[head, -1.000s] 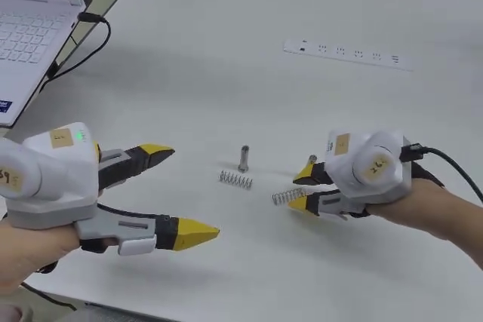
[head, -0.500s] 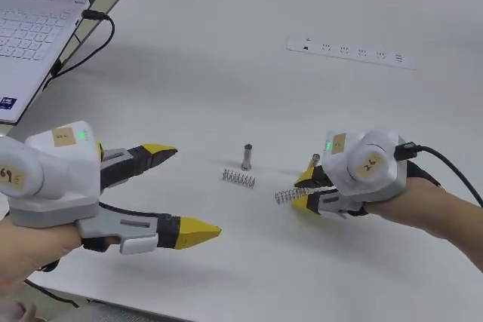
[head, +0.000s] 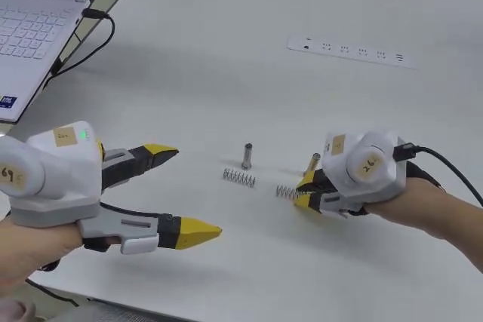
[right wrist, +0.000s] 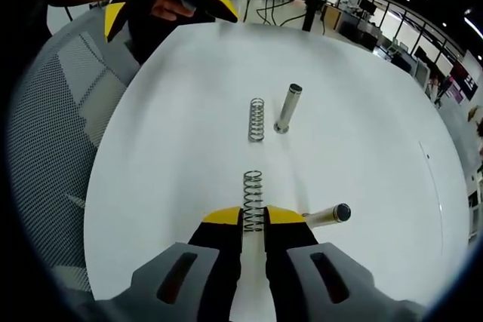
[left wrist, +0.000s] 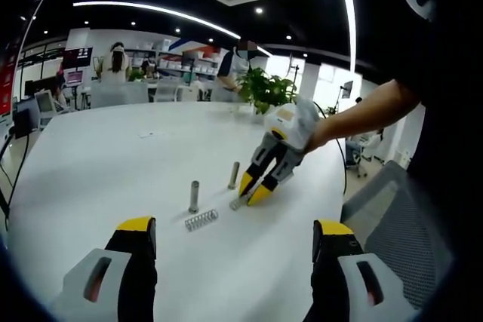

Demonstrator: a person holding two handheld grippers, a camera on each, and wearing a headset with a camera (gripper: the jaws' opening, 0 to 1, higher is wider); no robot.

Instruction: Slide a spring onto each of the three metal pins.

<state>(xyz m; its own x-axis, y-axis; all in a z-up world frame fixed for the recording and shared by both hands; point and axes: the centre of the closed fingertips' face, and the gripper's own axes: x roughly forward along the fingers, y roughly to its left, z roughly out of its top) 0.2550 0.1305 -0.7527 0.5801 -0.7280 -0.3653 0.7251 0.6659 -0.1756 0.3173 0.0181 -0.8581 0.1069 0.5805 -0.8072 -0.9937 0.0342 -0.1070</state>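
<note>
Now, right hand-held gripper (right wrist: 253,220) pinching spring (right wrist: 253,190), left hand-held gripper (head: 189,190) labelled 69

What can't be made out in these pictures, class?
Head view: the right gripper hides the rear end of the held spring and the base of the pin beside it.
Head view: the laptop is cut off by the left and top edges.

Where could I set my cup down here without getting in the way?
Free: the bare tabletop between laptop and power strip. Crowded: between left gripper and right gripper, around the upright pin, loose spring and held spring.
</note>
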